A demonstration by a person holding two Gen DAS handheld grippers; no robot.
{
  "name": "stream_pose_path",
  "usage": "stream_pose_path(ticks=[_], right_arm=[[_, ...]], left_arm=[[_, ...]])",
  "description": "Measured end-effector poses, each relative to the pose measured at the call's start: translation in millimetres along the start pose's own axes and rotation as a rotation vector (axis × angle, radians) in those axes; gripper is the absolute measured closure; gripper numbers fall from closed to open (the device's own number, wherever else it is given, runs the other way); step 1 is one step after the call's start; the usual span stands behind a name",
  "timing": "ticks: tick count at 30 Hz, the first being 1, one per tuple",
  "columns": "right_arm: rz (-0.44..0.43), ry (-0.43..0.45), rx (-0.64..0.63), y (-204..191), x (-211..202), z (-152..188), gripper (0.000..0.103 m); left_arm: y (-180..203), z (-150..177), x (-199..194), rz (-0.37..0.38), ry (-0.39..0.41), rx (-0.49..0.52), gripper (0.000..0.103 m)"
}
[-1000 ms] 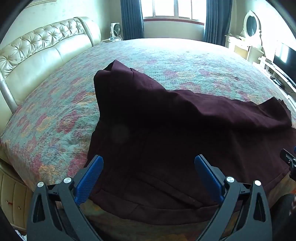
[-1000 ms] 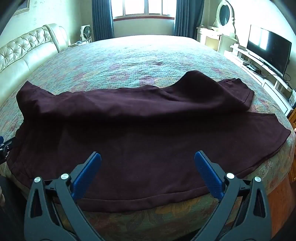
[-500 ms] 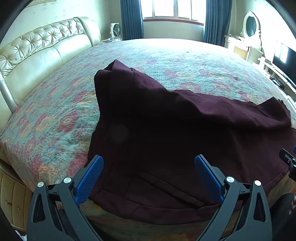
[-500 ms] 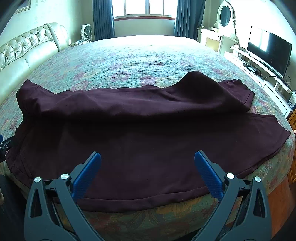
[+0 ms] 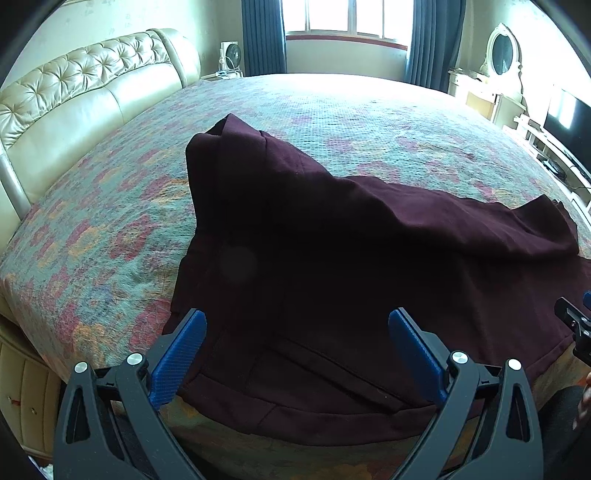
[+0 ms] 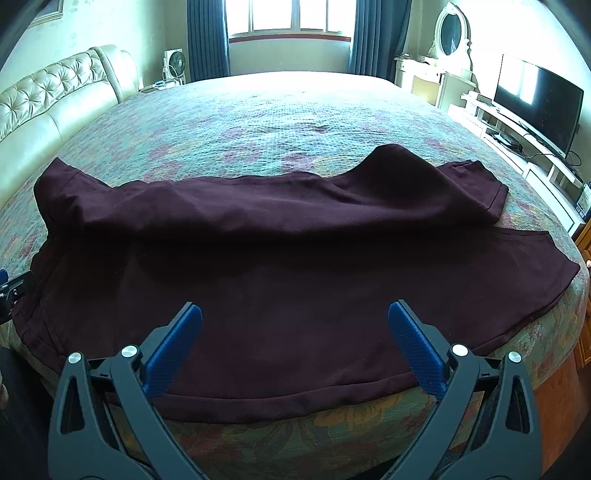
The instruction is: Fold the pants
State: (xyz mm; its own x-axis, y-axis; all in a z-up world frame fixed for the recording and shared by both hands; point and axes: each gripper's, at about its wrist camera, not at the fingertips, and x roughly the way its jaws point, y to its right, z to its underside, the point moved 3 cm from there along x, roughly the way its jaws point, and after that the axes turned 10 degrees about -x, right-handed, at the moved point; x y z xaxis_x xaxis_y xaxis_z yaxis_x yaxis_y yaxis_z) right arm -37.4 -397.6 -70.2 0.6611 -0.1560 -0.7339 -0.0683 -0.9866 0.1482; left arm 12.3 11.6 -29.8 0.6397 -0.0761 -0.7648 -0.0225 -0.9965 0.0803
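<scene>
Dark maroon pants (image 5: 332, 258) lie spread along the near edge of the bed, one leg folded loosely over the other; they also show in the right wrist view (image 6: 280, 258). The waistband end (image 5: 295, 410) is at the left, the leg hems (image 6: 491, 192) at the right. My left gripper (image 5: 295, 332) is open and empty, just above the waistband. My right gripper (image 6: 295, 325) is open and empty, above the near leg's edge. Each gripper's tip shows at the edge of the other view, the right one (image 5: 576, 325) and the left one (image 6: 11, 291).
The bed has a floral quilt (image 6: 295, 122) and a tufted cream headboard (image 5: 74, 96) at the left. A TV (image 6: 535, 99) on a low stand and a dresser with an oval mirror (image 6: 450, 33) stand at the right. Window and blue curtains at the back.
The left gripper has drawn back slightly toward the bed's edge, so more of the waistband shows. The right gripper has barely moved. The pants lie as before.
</scene>
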Motion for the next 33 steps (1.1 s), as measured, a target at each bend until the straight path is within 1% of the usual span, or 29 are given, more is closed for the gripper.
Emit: stream_pose_path(ticks=[12, 16, 18, 20, 22, 23, 25, 27, 29, 31, 32, 33], right_arm=[[-0.013, 0.001, 0.002, -2, 0, 0, 0.002], [-0.015, 0.013, -0.025, -5, -3, -2, 0.002], [-0.035, 0.016, -0.042, -7, -5, -5, 0.002], [-0.081, 0.024, -0.056, -8, -8, -9, 0.002], [-0.150, 0.038, -0.082, -9, -12, -18, 0.002], [-0.190, 0.050, -0.099, -9, -15, -24, 0.002], [-0.251, 0.080, -0.130, -5, -18, -38, 0.002], [-0.314, 0.108, -0.175, 1, -17, -56, 0.002], [-0.353, 0.124, -0.228, 6, -12, -74, 0.002], [-0.389, 0.127, -0.281, 10, -2, -97, 0.002], [-0.406, 0.126, -0.305, 11, 4, -108, 0.002], [-0.441, 0.124, -0.336, 10, 12, -120, 0.002]], left_arm=[[3, 3, 0, 0.009, -0.004, 0.009, 0.005], [6, 2, -2, 0.039, -0.014, 0.012, 0.005], [5, 0, -4, 0.053, -0.025, 0.011, 0.005], [1, -7, -8, 0.077, -0.032, 0.007, 0.005], [-7, -19, -13, 0.120, -0.039, 0.014, 0.005], [-10, -25, -16, 0.128, -0.036, 0.024, 0.005], [-24, -43, -19, 0.131, -0.025, 0.041, 0.005], [-40, -63, -17, 0.155, -0.031, 0.046, 0.005], [-56, -85, -11, 0.219, -0.057, 0.043, 0.005], [-71, -111, 4, 0.286, -0.091, 0.037, 0.005], [-76, -124, 13, 0.297, -0.093, 0.046, 0.005], [-79, -135, 21, 0.314, -0.096, 0.055, 0.005]])
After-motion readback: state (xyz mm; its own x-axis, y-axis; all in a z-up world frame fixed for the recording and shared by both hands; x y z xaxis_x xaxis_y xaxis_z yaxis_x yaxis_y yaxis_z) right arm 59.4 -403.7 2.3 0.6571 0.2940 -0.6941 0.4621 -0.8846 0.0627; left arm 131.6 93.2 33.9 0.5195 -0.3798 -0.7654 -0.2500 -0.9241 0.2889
